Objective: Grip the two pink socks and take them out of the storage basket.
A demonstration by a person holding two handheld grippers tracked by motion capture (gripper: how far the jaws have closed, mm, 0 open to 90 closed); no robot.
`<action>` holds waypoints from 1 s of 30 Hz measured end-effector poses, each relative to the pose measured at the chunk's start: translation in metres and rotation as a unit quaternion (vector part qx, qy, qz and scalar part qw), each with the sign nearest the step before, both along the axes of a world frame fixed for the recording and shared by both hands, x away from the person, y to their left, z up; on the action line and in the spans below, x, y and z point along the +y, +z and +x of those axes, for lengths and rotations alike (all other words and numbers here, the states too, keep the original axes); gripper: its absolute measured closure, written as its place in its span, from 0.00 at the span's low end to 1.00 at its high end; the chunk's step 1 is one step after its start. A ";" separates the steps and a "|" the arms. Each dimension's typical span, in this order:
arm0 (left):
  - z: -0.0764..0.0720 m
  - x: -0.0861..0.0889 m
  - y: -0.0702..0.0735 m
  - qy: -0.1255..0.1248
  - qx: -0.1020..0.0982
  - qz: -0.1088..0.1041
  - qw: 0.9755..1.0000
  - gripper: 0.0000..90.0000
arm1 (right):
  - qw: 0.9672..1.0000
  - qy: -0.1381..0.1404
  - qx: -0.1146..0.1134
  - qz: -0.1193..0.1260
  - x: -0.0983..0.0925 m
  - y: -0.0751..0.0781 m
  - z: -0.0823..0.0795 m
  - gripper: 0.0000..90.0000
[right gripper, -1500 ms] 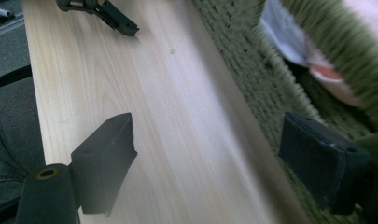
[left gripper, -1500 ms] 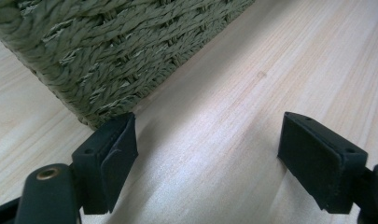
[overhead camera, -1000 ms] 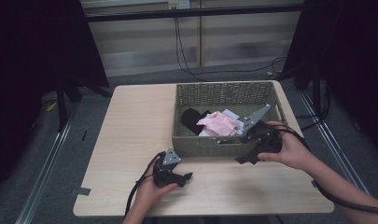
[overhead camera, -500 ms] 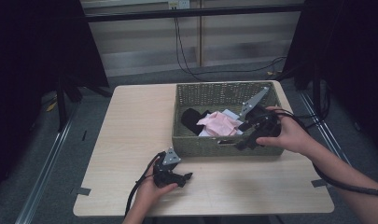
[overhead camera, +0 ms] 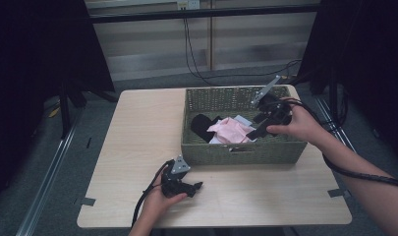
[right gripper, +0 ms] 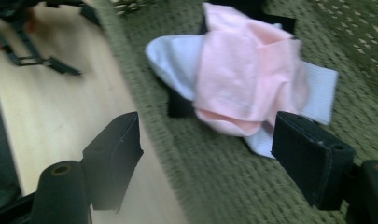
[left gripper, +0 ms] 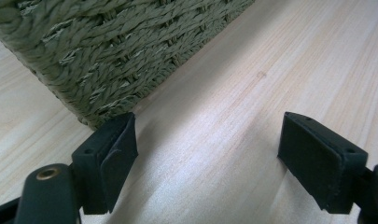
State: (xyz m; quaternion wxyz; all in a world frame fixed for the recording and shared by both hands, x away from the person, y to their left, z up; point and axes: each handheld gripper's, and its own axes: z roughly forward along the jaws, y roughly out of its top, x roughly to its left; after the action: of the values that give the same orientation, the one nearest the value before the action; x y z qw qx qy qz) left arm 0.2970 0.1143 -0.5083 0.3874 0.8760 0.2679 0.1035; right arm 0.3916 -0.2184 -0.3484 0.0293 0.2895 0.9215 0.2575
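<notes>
A green woven basket [overhead camera: 245, 152] stands on the right half of the wooden table [overhead camera: 137, 132]. Inside lie a pink cloth [overhead camera: 229, 130] on a white cloth [right gripper: 175, 58] and a black cloth [overhead camera: 200, 123]. My right gripper [overhead camera: 252, 133] hangs open above the basket's right side, pointing down at the pile; the pink cloth [right gripper: 247, 74] lies below and beyond its empty jaws. My left gripper [overhead camera: 196, 186] rests open on the table just in front of the basket, and the basket's corner [left gripper: 107, 51] stands close ahead of its jaws with bare wood between them.
Cables trail from both grippers, the right one looping off the table's right side [overhead camera: 363, 174]. Bare tabletop spreads to the left of the basket. Dark curtains and a metal frame [overhead camera: 69, 103] surround the table.
My right gripper has risen from the basket's front rim and moved back over the basket's right side. The left gripper has kept still.
</notes>
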 end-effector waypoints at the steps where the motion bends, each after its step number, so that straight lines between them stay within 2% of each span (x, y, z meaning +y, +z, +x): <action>1: 0.000 0.000 0.000 -0.002 0.000 0.002 1.000 0.21 | 1.000 -0.006 0.000 0.000 -0.001 -0.002 0.004 0.26; 5: 0.000 0.000 0.000 -0.002 0.000 0.002 1.000 0.21 | 1.000 -0.020 0.000 0.006 -0.002 -0.011 0.016 0.29; 9: 0.000 0.000 0.000 -0.002 0.000 0.002 1.000 0.21 | 0.999 -0.026 0.013 0.016 0.001 -0.021 0.026 0.36; 20: 0.000 0.000 0.000 -0.002 0.000 0.002 1.000 0.21 | 0.999 -0.010 0.031 0.008 0.023 -0.050 0.046 0.55; 30: 0.000 0.000 0.000 -0.001 -0.001 0.002 1.000 0.21 | 0.999 -0.013 0.041 -0.012 0.036 -0.073 0.056 0.55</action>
State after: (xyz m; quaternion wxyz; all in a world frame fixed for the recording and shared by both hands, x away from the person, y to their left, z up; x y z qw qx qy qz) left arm 0.2972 0.1144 -0.5084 0.3865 0.8768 0.2663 0.1045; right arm 0.4477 -0.1824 -0.4215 -0.0020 0.3111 0.9212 0.2335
